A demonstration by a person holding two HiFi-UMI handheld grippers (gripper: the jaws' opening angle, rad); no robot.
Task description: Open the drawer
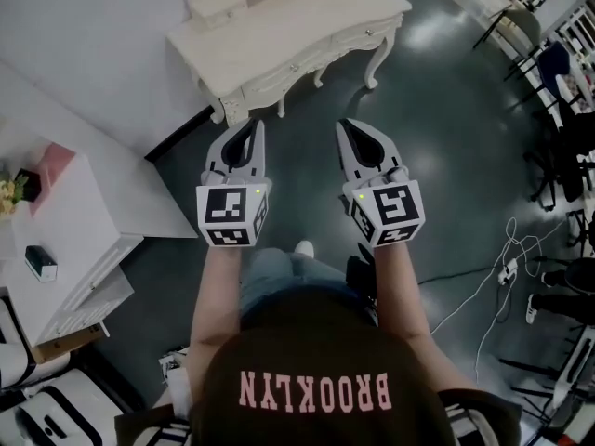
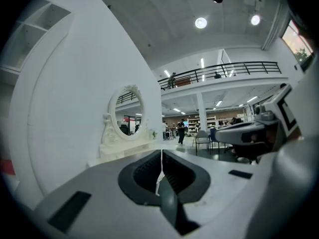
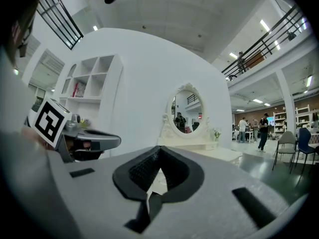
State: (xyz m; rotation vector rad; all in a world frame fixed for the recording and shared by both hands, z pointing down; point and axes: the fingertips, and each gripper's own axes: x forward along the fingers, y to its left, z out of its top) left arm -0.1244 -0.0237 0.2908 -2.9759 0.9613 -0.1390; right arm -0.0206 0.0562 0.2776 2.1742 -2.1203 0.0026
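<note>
Drawer fronts (image 1: 297, 63) small, hard to discern; table (image 1: 279, 26) cut off above.

On the dark floor (image 1: 446, 137), white cables (image 1: 507, 268) trail at the right, with dark chairs (image 1: 535, 26) further back. At the left, a low white cabinet (image 1: 84, 212) carries a pink box (image 1: 58, 163) and a small dark box (image 1: 41, 261). A white wall shelf (image 3: 92, 78) and a balcony railing (image 2: 224, 68) show behind.

Open hall with mezzanine railing (image 2: 219, 69), office chairs (image 3: 286, 143).
</note>
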